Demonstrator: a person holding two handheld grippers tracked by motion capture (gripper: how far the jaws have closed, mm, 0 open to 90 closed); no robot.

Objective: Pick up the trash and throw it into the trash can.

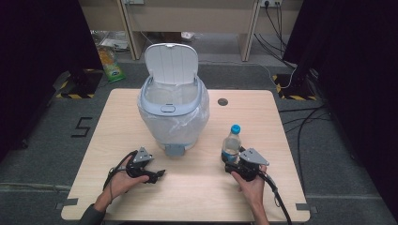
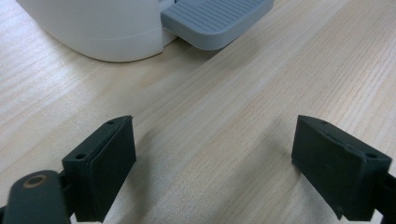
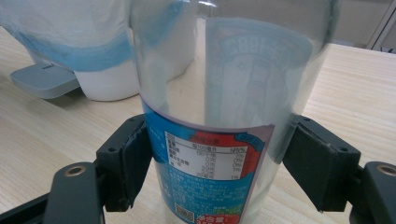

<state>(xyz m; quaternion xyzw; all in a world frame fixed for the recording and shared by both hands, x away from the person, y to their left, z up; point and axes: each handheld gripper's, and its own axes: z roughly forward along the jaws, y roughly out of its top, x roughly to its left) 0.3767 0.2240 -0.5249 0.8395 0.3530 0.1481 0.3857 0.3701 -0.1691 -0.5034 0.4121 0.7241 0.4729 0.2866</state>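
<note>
**Bottle gripped at near right, bin lid raised**

Left gripper [image 1: 157,174] rests near left, jaws spread and empty, aimed toward the pedal [image 2: 215,21], likely on standby. Centre: pedal bin [image 1: 173,110], lid up, apparently ready to receive. Right gripper [image 1: 231,165] clamps the upright water bottle [image 1: 231,142] low on its label, presumably for stability

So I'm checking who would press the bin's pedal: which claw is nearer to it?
Left. The left claw lies open on the table just before the grey pedal; the right claw is off to the side, around the water bottle.
</note>
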